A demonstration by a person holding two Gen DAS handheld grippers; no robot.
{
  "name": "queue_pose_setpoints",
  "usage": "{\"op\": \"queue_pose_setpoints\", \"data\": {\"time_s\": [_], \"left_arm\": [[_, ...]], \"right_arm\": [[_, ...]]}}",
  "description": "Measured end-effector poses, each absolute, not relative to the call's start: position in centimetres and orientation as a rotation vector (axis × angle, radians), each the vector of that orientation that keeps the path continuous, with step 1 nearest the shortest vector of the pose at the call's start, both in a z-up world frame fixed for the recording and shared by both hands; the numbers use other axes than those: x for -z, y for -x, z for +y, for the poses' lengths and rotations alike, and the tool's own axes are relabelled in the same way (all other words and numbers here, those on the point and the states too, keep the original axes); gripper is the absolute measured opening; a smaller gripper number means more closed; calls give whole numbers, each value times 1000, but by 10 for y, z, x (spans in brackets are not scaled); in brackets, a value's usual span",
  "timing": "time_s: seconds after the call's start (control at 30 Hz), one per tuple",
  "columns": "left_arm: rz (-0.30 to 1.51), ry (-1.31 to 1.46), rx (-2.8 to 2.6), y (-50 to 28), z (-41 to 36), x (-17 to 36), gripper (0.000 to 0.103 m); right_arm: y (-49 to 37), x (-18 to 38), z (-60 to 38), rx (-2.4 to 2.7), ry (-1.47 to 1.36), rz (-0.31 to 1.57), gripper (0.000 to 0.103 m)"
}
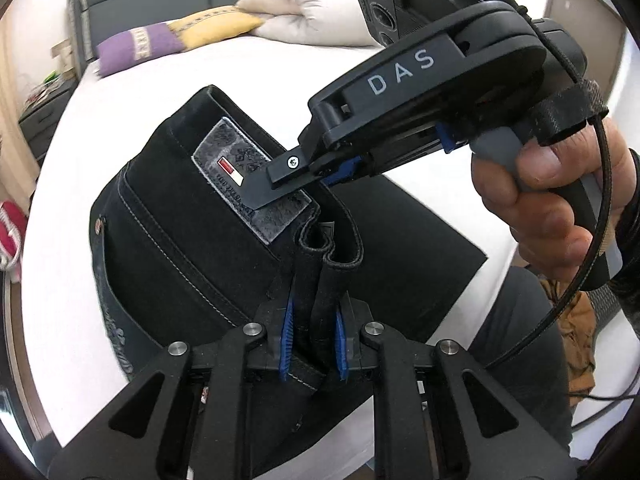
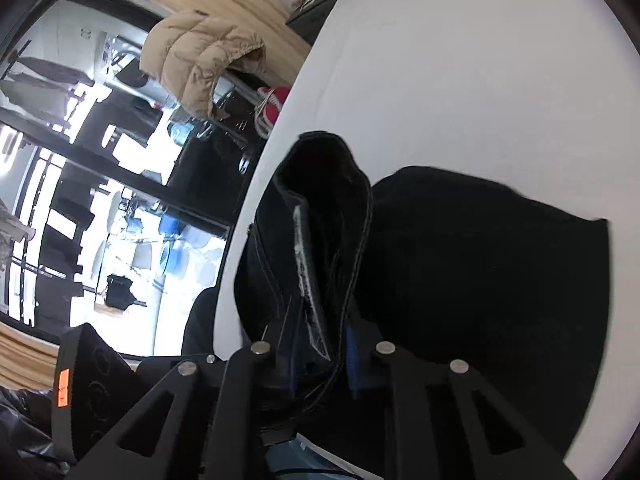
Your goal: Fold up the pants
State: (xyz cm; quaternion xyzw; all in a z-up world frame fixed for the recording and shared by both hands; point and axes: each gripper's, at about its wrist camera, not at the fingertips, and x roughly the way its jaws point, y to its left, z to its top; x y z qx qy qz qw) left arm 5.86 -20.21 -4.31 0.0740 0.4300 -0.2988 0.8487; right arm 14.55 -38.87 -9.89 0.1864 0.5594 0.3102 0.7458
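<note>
Two grippers gripping one waistband

Both tools are working the black pants (image 1: 180,216) right now, and the garment is lying across the white bed (image 1: 360,92), its waistband end lifted off the sheet while the rest is spreading flat to the right.

Down at the bottom of the left wrist view, the left gripper (image 1: 314,344) is clamping a bunched fold of the waistband, blue pads pressing on the dark fabric from both sides. Coming in from the upper right, the right gripper (image 1: 316,176) is reaching over the waistband near the grey leather patch (image 1: 244,184), a bare hand (image 1: 548,200) wrapping its handle. From this side its tips are overlapping the cloth, and the grip itself is hard to read.

Switching to the right wrist view, the right gripper's pads are sitting closed on the waistband edge, the patch showing edge-on between them, with the pants billowing dark beyond.

Behind it all, a purple pillow (image 1: 136,48), a yellow pillow (image 1: 216,24) and a folded cream duvet (image 1: 304,8) are sitting at the headboard, and a beige puffer jacket (image 2: 204,60) is hanging near the window
</note>
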Motion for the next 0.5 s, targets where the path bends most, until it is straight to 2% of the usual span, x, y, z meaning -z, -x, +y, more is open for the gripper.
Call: {"op": "queue_pose_setpoints", "data": {"time_s": [0.5], "left_arm": [[941,-273,810,-68,-350,71,15]], "right_arm": [[-149,127,-509,-515,-518,1239,17]]}}
